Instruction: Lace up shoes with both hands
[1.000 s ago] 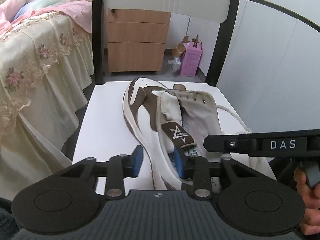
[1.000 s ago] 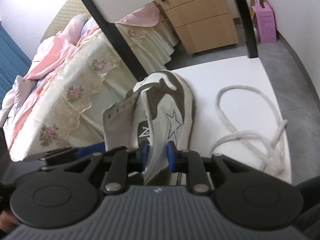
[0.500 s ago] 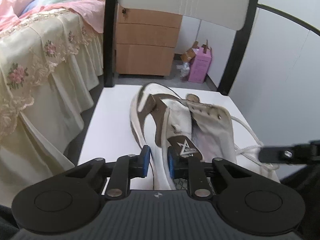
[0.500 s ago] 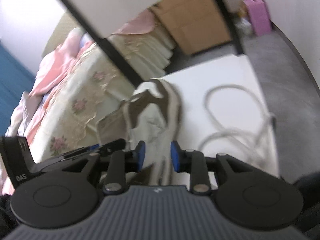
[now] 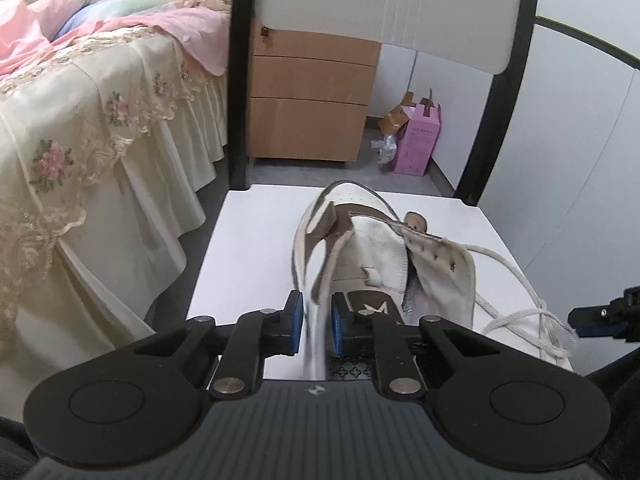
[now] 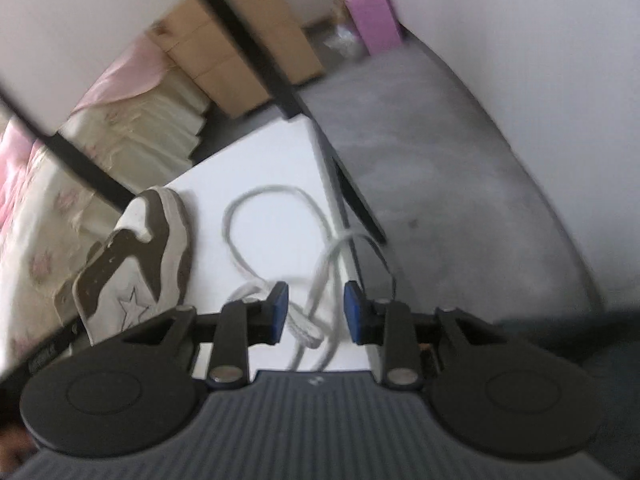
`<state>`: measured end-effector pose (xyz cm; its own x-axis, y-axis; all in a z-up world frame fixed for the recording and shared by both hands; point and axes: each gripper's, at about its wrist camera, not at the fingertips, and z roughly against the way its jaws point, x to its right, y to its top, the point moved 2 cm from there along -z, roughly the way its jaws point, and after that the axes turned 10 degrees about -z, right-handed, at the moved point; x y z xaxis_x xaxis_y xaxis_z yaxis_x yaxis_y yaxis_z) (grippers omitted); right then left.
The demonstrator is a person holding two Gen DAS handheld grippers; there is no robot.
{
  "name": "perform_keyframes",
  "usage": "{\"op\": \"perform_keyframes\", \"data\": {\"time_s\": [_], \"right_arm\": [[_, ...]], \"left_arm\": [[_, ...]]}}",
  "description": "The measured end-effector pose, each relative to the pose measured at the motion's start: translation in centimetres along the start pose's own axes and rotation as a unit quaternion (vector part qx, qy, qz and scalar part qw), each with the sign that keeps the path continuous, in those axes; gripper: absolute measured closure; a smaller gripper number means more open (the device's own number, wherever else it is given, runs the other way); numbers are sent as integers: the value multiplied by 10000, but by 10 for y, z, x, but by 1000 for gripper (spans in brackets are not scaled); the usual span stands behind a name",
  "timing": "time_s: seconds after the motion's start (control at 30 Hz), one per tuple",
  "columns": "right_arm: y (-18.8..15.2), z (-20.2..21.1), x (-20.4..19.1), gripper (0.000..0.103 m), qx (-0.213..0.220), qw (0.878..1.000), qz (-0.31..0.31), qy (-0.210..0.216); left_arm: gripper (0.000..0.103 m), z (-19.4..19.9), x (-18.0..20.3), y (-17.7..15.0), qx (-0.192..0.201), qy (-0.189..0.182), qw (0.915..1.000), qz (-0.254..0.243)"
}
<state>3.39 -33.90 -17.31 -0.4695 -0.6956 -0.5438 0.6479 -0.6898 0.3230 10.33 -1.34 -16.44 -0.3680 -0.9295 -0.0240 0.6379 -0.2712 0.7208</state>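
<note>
A white and brown sneaker [image 5: 360, 248] lies unlaced on a white chair seat [image 5: 248, 248], toe pointing away. My left gripper [image 5: 316, 322] is shut on the sneaker's left side wall near the collar. The sneaker also shows in the right wrist view [image 6: 140, 264], at the left. A loose white shoelace [image 6: 272, 236] lies looped on the seat to the sneaker's right; it also shows in the left wrist view [image 5: 516, 304]. My right gripper [image 6: 316, 312] is open and empty, just above the lace's near loops. It appears at the left wrist view's right edge [image 5: 600, 318].
The chair's black frame and white backrest [image 5: 392, 12] rise behind the seat. A bed with a lace cover [image 5: 80, 132] stands to the left. A wooden drawer unit [image 5: 312, 100] and a pink box [image 5: 420, 140] sit on the grey floor [image 6: 440, 168] beyond.
My left gripper has closed on the sneaker's left side. My right gripper has let go of the sneaker, opened, and swung right over the lace.
</note>
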Motion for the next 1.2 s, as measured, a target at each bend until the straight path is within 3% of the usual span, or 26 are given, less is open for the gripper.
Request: {"op": "perform_keyframes", "data": {"time_s": [0.13, 0.23, 0.37, 0.47, 0.6, 0.7, 0.77, 0.83, 0.97, 1.2], "right_arm": [[-17, -3, -23, 68, -300, 9961, 780, 297], [-32, -8, -46, 68, -659, 9852, 1547, 344], [-48, -6, -71, 68, -821, 9611, 2632, 174], [-54, 0, -80, 68, -743, 9446, 3195, 10], [-54, 11, -86, 68, -763, 9320, 3541, 140], [-68, 8, -92, 68, -1087, 9047, 4116, 165], [-75, -6, -90, 68, -1394, 8919, 4301, 17], [-77, -17, -85, 68, -1499, 8874, 4356, -172], [-71, -38, -75, 69, -1651, 8867, 4290, -499], [-73, -41, -77, 69, -1768, 8769, 4446, -452]], "left_arm": [[85, 2, -4, -1, -22, -68, 9998, 164], [83, 4, -3, 2, 31, -79, 9998, 155], [73, 7, -4, 4, 63, -158, 9996, 214], [72, 10, -4, 5, 120, -143, 9996, 188], [72, 14, -5, 7, 212, -115, 9996, 150], [72, 17, -5, 8, 275, -75, 9995, 100], [72, 18, -4, 9, 330, -56, 9994, 66], [72, 19, -4, 10, 363, -54, 9993, 53], [65, 20, -2, 10, 404, -72, 9992, -11], [63, 21, -7, 10, 461, -196, 9986, 167]]}}
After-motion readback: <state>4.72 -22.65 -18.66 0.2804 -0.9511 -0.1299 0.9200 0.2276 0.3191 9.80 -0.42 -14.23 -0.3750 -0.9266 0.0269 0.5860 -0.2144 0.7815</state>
